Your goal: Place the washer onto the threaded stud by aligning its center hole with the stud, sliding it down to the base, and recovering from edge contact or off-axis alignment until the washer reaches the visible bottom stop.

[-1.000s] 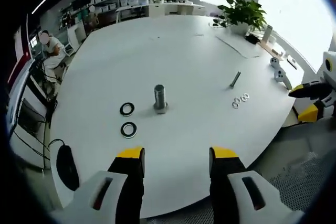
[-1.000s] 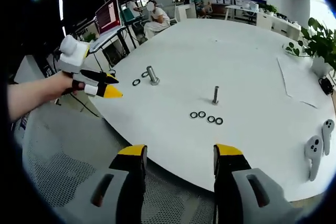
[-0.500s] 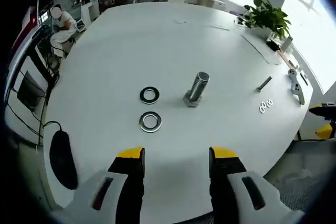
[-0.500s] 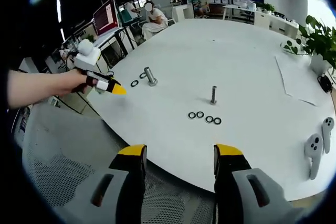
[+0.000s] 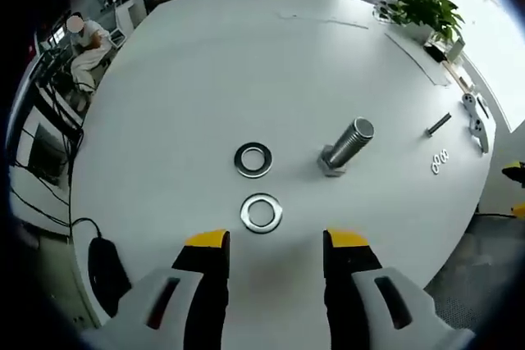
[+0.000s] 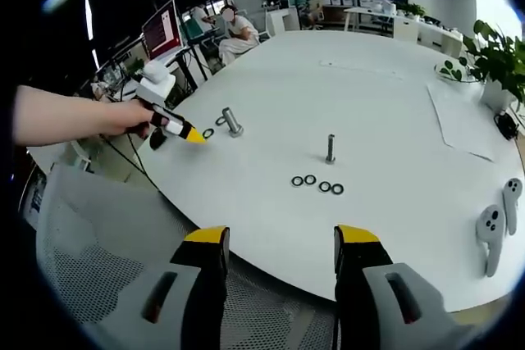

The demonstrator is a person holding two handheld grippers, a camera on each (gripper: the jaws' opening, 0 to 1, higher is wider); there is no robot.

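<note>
Washers first, in the left gripper view: you have two large ones lying flat on the white table (image 5: 205,63), the nearer washer (image 5: 262,212) just ahead of your yellow-tipped jaws and the farther washer (image 5: 253,160) beyond it, both loose and well clear of each other, so either can be picked by its rim. To their right stands the large threaded stud (image 5: 348,146), head down on the table and bare of any washer, leaning in this view only because your hand is tilted. Your left gripper (image 5: 271,239) hangs above the table edge with its jaws spread wide, gripping nothing and touching nothing; that gap looks about right to straddle the nearer washer, I judge. Far off to the right lie a slim bolt (image 5: 437,124) and a cluster of small washers (image 5: 440,160). In the right gripper view, your right gripper (image 6: 279,241) waits back off the table over the mesh floor (image 6: 123,284), jaws parted and empty, likely kept out of the way. There you can see your left hand (image 6: 123,116) bringing the left gripper's yellow tips close to the big stud (image 6: 231,121), while the slim stud (image 6: 330,148) stands upright mid-table with four small washers (image 6: 315,183) in a row just in front of it.
</note>
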